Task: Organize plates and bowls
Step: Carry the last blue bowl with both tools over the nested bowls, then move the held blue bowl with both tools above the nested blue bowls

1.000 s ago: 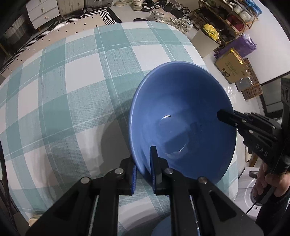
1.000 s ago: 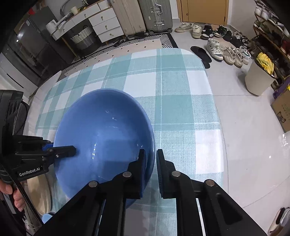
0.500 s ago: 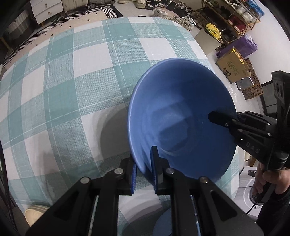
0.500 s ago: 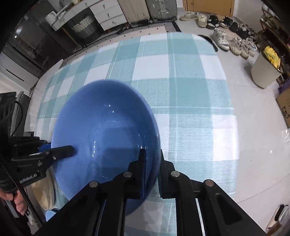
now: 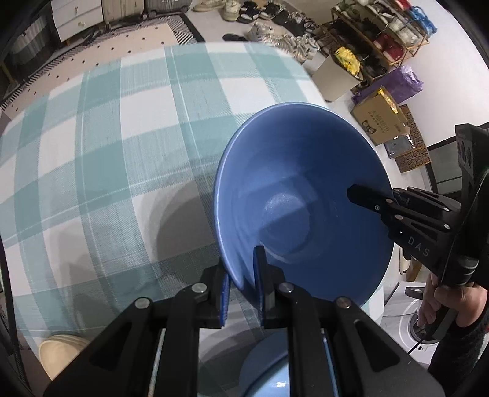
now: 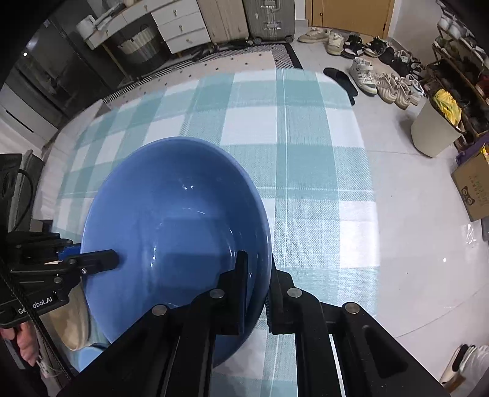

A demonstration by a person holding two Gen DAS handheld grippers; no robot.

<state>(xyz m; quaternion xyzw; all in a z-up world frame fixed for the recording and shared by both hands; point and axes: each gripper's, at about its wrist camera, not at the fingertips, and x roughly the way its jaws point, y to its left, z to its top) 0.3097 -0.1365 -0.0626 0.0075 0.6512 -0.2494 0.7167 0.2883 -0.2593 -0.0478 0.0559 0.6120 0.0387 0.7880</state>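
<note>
A large blue bowl (image 5: 302,189) is held in the air above the checked tablecloth (image 5: 122,146), tilted. My left gripper (image 5: 243,278) is shut on its near rim. My right gripper (image 6: 258,274) is shut on the opposite rim of the same bowl (image 6: 171,220). Each gripper shows in the other's view: the right one (image 5: 397,213), the left one (image 6: 76,262). A second blue dish (image 5: 269,366) lies below the left gripper. A cream plate (image 5: 61,351) lies at the table's near left edge, mostly hidden; it also shows in the right wrist view (image 6: 73,317).
The table's right edge drops to a tiled floor (image 6: 412,213). A bin (image 6: 434,128), a cardboard box (image 5: 379,122), a shoe rack (image 5: 382,33) and several shoes stand beyond it. Drawers (image 6: 180,27) and suitcases (image 6: 266,15) are behind the table.
Both grippers have carried the bowl together toward the near edge of the table and slightly higher; more of the second blue dish and the cream plate show below.
</note>
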